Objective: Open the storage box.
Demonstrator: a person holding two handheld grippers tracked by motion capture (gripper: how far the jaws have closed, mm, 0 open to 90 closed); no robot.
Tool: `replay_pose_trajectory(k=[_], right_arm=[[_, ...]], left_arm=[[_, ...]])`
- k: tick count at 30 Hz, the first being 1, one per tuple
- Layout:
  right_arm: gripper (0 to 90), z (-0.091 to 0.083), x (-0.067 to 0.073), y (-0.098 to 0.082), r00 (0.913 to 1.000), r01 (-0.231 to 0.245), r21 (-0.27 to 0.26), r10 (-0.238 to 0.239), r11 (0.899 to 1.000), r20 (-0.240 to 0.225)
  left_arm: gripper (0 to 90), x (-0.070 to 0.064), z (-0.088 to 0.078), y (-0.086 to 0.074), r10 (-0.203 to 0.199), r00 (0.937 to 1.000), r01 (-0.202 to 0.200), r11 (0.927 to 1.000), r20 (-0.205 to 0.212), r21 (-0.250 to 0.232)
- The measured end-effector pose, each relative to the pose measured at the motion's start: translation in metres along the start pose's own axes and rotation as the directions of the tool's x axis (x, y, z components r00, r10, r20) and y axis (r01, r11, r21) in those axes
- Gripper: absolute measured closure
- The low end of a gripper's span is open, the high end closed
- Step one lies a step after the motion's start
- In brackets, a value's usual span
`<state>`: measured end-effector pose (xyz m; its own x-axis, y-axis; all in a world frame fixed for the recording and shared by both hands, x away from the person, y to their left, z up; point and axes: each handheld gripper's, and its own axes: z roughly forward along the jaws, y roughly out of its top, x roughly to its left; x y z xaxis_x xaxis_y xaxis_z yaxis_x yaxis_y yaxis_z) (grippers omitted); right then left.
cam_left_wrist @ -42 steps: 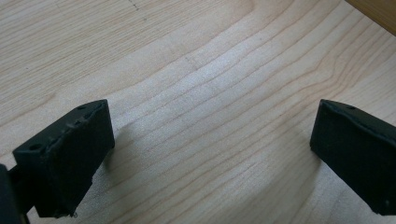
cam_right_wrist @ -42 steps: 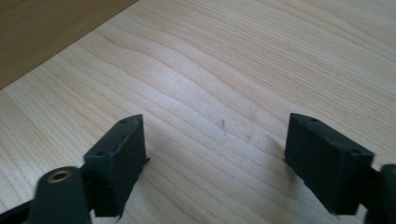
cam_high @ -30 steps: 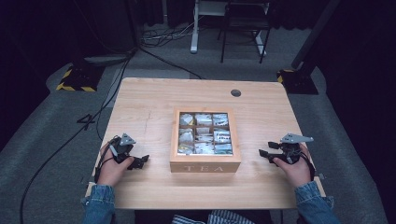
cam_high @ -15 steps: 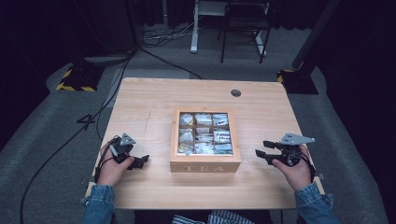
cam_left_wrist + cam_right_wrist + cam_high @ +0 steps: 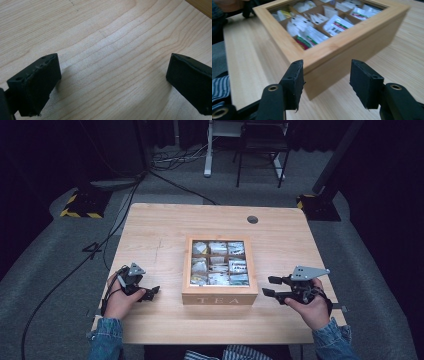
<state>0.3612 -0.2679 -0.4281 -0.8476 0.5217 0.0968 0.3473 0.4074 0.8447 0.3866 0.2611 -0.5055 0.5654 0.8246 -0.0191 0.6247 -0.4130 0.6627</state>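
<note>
A wooden tea box (image 5: 220,296) marked TEA stands shut in the middle of the table, and sorted tea bags (image 5: 218,264) show through its glass lid. My left gripper (image 5: 151,293) rests on the table left of the box, open, with bare wood between its jaws (image 5: 113,82). At the box's front right corner my right gripper (image 5: 270,286) is open too. In the right gripper view that corner of the box (image 5: 342,47) sits just beyond the gripper (image 5: 325,82) and its two pads (image 5: 294,82), apart from them.
The light wooden table (image 5: 150,230) has a round cable hole (image 5: 252,219) at the back right. A black cable (image 5: 65,280) runs from the left gripper off the table's left side. A chair (image 5: 260,145) stands on the floor beyond the table.
My right gripper has slid left across the table toward the box's front right corner. The left gripper and the box have stayed put.
</note>
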Motion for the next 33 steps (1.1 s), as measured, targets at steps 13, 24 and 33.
replay_pose_trajectory(k=[13, 24, 33], right_arm=[[44.2, 0.022, 0.014, -0.003, 0.9971, 0.022, 0.042, -0.018, 0.999, -0.074], [49.8, 0.034, 0.014, -0.010, 0.9989, 0.029, 0.054, -0.027, 0.998, -0.037], [49.8, 0.034, 0.018, -0.009, 0.9988, 0.049, 0.059, -0.049, 0.997, -0.010]], left_arm=[[0.3, 0.000, 0.000, 0.000, -0.001, 1.0000, 0.001, 1.0000, 0.000, 0.000], [0.3, 0.000, 0.000, 0.000, 0.000, 1.0000, 0.000, 1.0000, -0.001, 0.002], [0.3, 0.000, 0.000, 0.000, 0.000, 1.0000, 0.000, 1.0000, 0.000, 0.003]])
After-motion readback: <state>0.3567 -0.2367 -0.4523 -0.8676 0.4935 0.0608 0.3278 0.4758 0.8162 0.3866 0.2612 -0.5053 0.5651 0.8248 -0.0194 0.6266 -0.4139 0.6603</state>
